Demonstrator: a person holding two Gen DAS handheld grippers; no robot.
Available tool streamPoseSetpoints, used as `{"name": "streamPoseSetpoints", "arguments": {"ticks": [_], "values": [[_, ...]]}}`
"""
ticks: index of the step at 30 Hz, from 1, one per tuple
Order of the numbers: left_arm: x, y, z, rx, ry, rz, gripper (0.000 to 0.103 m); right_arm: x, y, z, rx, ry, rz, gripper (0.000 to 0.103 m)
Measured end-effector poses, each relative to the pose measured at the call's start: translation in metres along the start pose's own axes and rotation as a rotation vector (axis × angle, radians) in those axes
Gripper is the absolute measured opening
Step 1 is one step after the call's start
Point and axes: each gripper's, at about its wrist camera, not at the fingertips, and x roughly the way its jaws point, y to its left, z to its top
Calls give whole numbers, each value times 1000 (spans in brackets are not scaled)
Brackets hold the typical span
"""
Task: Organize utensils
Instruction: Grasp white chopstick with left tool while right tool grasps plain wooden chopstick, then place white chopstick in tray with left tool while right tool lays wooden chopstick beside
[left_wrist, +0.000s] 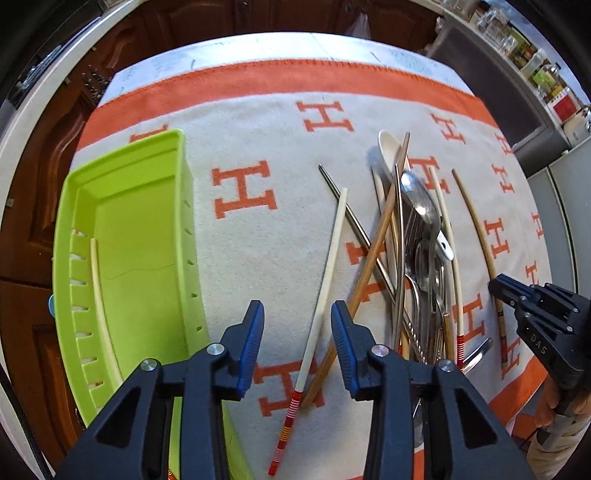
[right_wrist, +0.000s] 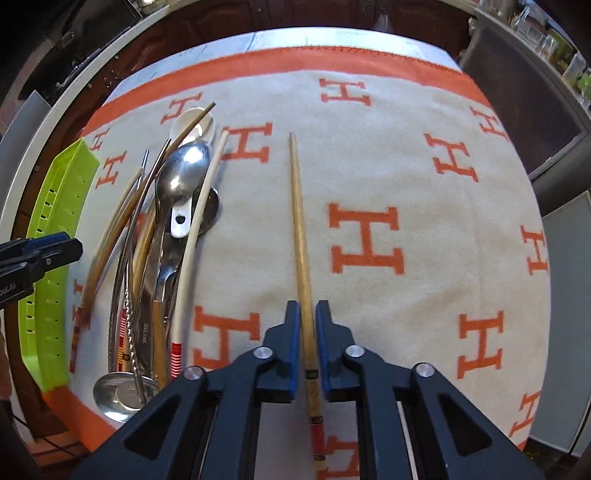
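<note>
Beside the tangled heap of metal spoons, forks and chopsticks (left_wrist: 417, 258) on the H-patterned orange and cream cloth (left_wrist: 258, 229) covering the bench, two chopsticks are being addressed at once. The left tongs (left_wrist: 297, 354) are held partly open, and the cream chopstick with a red-striped end (left_wrist: 321, 306) lies between the blue pads without being pressed; it lies just on the near side of the heap, toward the lime-green plastic tray (left_wrist: 125, 206). A brown wooden chopstick (left_wrist: 373, 251) from the heap passes close under the right-hand pad, so it could be caught together with the cream one, or the heap could be dragged when the cream one is lifted.

On the far side of the heap from the tray, the right tongs (right_wrist: 307, 332) are nearly closed around the lone tan bamboo chopstick with a banded red end (right_wrist: 301, 240); whether the pads already press it cannot be told. It is taken near its thick end, so it could pivot or slip and droop at the tip if the pinch is light.

One pale chopstick (left_wrist: 99, 295) already lies in the tray, which sits well apart from the heap; a long stick carried at an angle could strike its slotted wall.
</note>
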Motion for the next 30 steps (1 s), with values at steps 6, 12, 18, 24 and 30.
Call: {"name": "streamPoseSetpoints", "arguments": {"ticks": [6,12,18,24,30], "values": [[18,-9,7,37,63,9,29,-1,-5,-2,15,-10,35,8],[28,-12,6,57,101,41,24,-2,-5,-3,14,-14,47,8],[27,-9,-2,49,71,72,13,-3,-7,-4,16,-22,53,8],[20,-6,-13,-4,42,46,3,-3,-14,-1,79,-17,87,7],[-13,0,-22,-31,-22,2,3,-24,-25,-2,142,-41,144,7]]}}
